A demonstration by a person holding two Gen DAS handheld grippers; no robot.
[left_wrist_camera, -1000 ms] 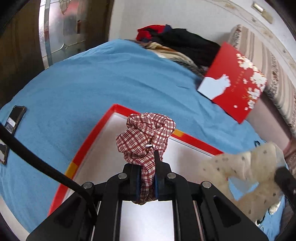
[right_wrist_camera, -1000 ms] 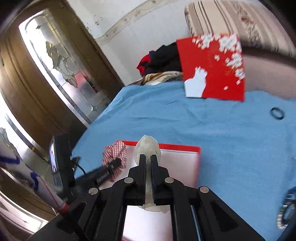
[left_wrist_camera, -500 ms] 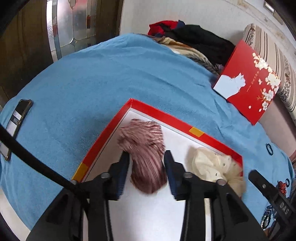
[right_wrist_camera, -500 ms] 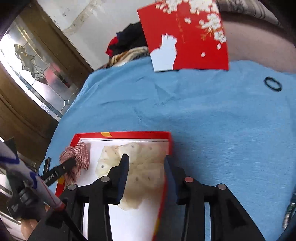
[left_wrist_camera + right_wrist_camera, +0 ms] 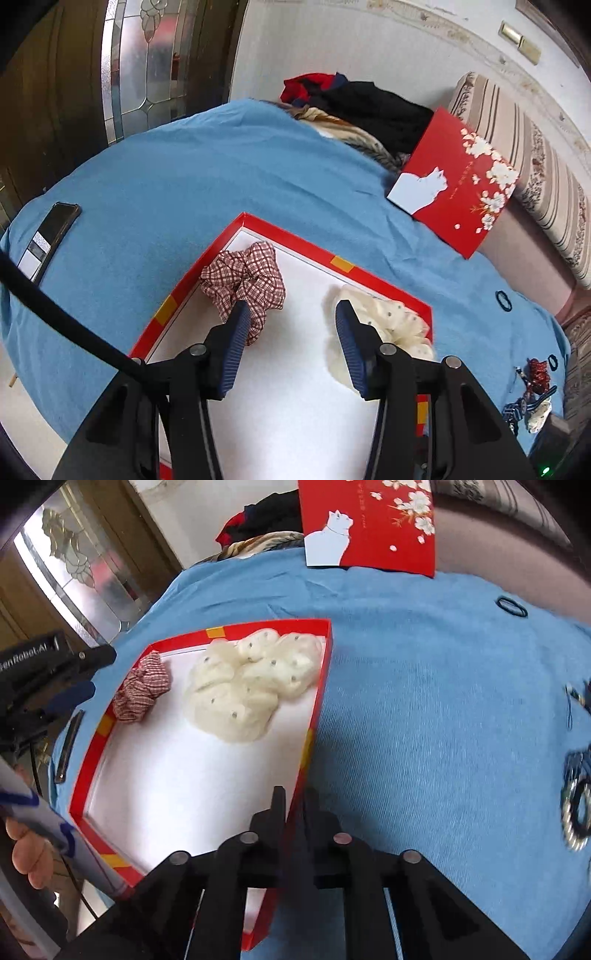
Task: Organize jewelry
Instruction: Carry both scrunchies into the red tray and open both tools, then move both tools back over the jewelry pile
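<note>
1. Left wrist view: a bed under a blue blanket (image 5: 177,192) carries a red-rimmed tray (image 5: 295,242). The left tongs (image 5: 291,332) are opening with nothing between the jaws; the checked scrunchie (image 5: 247,275) lies in the tray at 11 o'clock of them, the cream scrunchie (image 5: 391,321) at 2 o'clock.
2. Right wrist view: the right tongs (image 5: 294,805) are closed and appear to straddle the tray's right rim (image 5: 319,701). Both scrunchies look delivered; the next move probably calls for fetching the trinkets (image 5: 576,812) lying at 3 o'clock.

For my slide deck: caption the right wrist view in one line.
Right gripper shut on the red box's side wall, with a cream dotted scrunchie and red plaid scrunchie lying inside.
</note>
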